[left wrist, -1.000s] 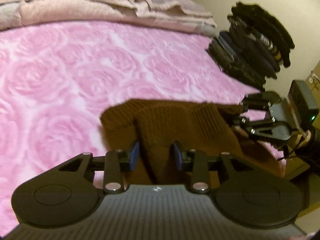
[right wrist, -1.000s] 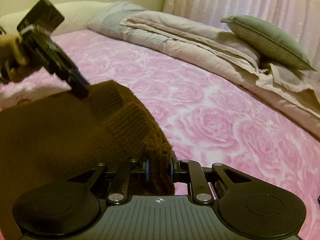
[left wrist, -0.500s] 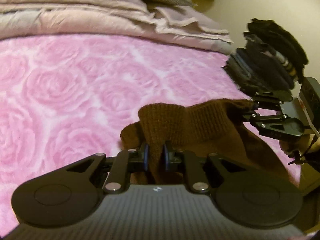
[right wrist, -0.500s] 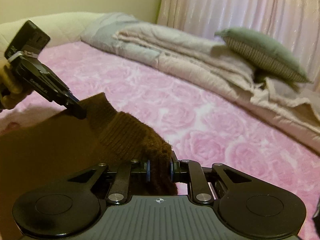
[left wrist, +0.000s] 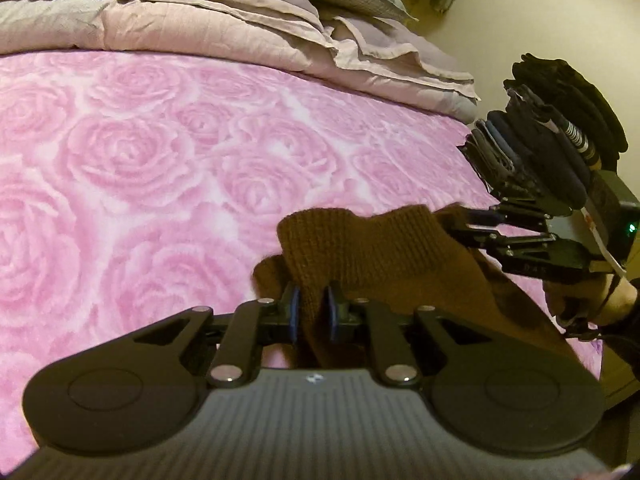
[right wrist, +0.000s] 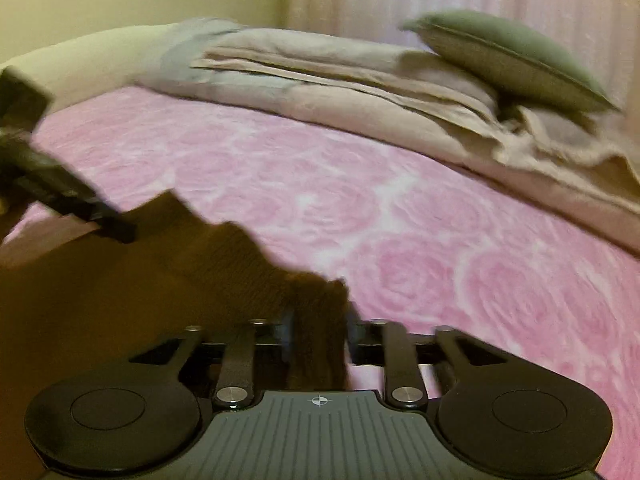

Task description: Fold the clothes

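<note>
A brown knit sweater (left wrist: 384, 248) hangs between both grippers above the pink rose-patterned bed (left wrist: 160, 168). My left gripper (left wrist: 312, 312) is shut on one ribbed corner of it. My right gripper (right wrist: 318, 324) is shut on the other corner of the sweater (right wrist: 224, 272); that view is blurred. The right gripper also shows at the right of the left wrist view (left wrist: 460, 226), pinching the ribbed edge. The left gripper shows at the left of the right wrist view (right wrist: 116, 232).
A folded beige duvet (left wrist: 208, 28) and a green cushion (right wrist: 512, 56) lie along the far side of the bed. A stack of dark folded clothes (left wrist: 552, 136) stands at the bed's right edge. Curtains hang behind the cushion.
My left gripper closed on the sweater's ribbed corner and both grippers have lifted it off the bed. The right gripper has kept its hold and is moving, blurring its view.
</note>
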A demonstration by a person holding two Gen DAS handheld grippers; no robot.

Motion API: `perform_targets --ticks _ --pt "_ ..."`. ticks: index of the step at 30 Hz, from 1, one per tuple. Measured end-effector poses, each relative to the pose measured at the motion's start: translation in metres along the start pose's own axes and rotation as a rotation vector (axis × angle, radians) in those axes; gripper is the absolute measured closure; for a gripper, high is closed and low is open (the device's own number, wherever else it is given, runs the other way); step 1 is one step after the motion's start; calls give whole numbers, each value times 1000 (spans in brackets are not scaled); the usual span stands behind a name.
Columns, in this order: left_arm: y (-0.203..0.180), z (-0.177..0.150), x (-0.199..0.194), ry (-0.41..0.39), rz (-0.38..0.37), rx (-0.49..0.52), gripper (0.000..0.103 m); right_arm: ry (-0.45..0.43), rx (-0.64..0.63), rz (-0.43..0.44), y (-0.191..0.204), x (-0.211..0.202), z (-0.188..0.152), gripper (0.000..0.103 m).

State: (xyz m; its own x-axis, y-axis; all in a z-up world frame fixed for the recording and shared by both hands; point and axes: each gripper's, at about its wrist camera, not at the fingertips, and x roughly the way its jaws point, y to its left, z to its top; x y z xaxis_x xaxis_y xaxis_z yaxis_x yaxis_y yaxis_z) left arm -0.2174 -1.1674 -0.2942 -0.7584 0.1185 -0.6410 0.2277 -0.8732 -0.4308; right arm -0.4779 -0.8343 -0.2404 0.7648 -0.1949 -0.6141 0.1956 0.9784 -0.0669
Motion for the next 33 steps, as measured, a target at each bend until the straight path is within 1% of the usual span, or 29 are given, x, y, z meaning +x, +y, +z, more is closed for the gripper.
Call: perform_targets --ticks 2,3,7,8,9,12,14,16,17,18,19,20,21,22,25,26,27,28,30,31,32,33 --pt "-3 0 -6 -6 31 17 84 -20 54 -16 -7 -9 0 65" --pt "-5 0 -10 -10 51 24 79 -27 66 -22 -7 -18 0 65" --pt "-18 2 -33 -40 113 75 80 -57 113 -46 -8 -52 3 65" --pt "-24 3 -39 -46 100 86 80 -64 125 -52 -8 -61 4 65" --pt "-30 4 -45 -51 88 97 80 -65 134 -31 -4 -67 5 65" --pt "-54 5 -49 -32 29 154 80 -56 153 86 19 -80 6 65" --pt "-67 2 -40 20 -5 196 80 -23 142 148 37 -77 5 65" --pt "-72 -5 -24 81 -21 230 80 35 107 188 60 -60 3 65" --pt "-72 -10 -16 109 -7 242 80 63 89 195 67 -51 1 65" --pt "-69 -16 -8 133 23 253 82 90 73 191 72 -42 -2 65" --pt "-63 -19 -8 123 21 244 85 107 69 182 72 -35 -7 65" --pt "-57 -22 -7 114 19 235 86 107 86 175 67 -32 -11 65" --pt "-52 -21 -11 111 25 213 92 101 113 171 60 -32 -16 65" --pt "-47 -21 -14 107 30 193 94 104 136 146 54 -34 -18 65" --pt "-56 -25 -36 83 61 229 93 128 158 41 40 -50 -21 65" --pt "-58 -27 -43 75 71 242 93 126 166 20 39 -60 -23 65" --pt "-61 -28 -50 67 81 254 86 110 176 11 41 -74 -24 65" --pt "-64 -29 -57 60 91 266 81 91 184 9 45 -90 -26 65" --pt "-69 -32 -71 44 112 290 79 50 202 15 59 -118 -32 64" --pt "-72 -34 -79 35 119 303 78 26 213 25 68 -134 -37 61" --pt "-82 -40 -89 21 100 327 78 1 232 38 76 -147 -44 49" --pt "-91 -45 -98 9 82 350 76 -19 254 51 83 -156 -52 42"
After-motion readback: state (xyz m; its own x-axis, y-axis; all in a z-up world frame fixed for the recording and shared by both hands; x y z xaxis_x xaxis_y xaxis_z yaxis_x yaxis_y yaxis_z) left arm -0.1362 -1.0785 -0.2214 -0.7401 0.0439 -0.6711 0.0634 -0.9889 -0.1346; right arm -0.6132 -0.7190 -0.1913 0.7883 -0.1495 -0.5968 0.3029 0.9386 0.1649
